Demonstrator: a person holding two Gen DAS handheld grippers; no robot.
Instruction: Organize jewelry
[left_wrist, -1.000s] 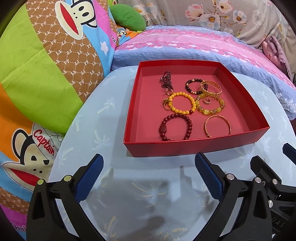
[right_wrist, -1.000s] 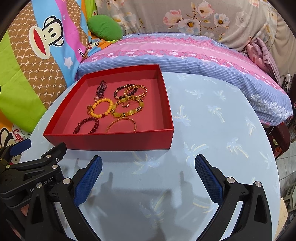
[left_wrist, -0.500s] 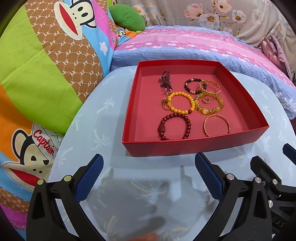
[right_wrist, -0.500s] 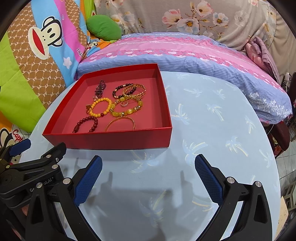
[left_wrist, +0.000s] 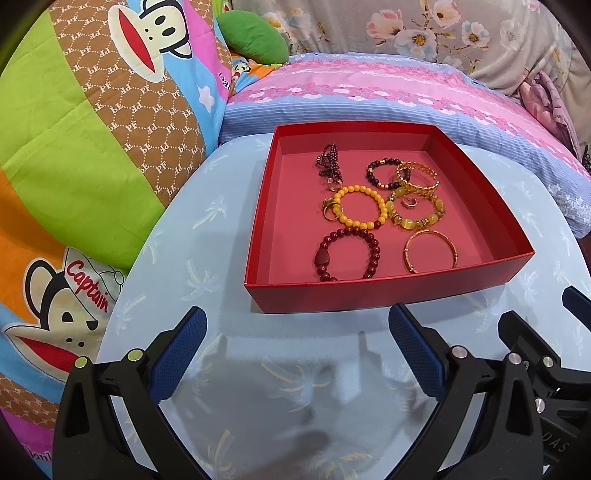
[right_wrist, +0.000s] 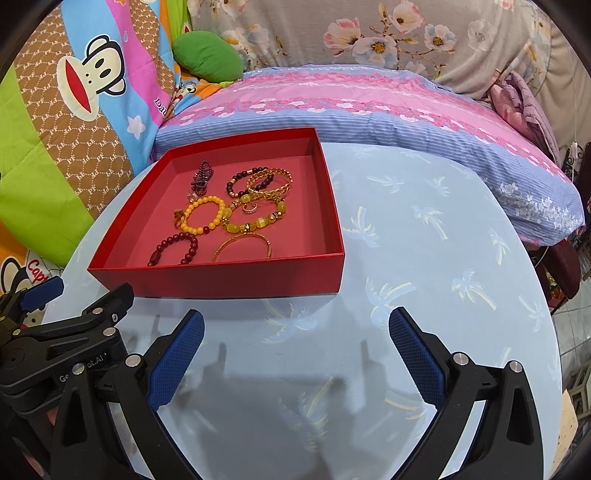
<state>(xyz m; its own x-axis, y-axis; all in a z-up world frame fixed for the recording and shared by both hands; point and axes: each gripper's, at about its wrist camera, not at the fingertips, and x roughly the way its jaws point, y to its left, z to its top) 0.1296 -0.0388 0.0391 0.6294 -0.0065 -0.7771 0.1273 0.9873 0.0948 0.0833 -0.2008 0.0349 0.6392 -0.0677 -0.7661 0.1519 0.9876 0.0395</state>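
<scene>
The left gripper (left_wrist: 297, 350) and the right gripper (right_wrist: 295, 352) have black plastic frames, blue textured pads (left_wrist: 181, 354), silver screws, and partly readable white lettering.

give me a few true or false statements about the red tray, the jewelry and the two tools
1. All the jewelry lies inside the red tray. True.
2. The left tool is shut on the yellow bead bracelet. False: it is open, empty, and short of the tray.
3. The plain gold bangle lies near the tray's front wall. True.
4. The right tool is inside the tray. False: it hangs open over the blue tablecloth, in front of the tray.
5. The dark red bead bracelet sits on the tablecloth. False: it is in the tray.
</scene>
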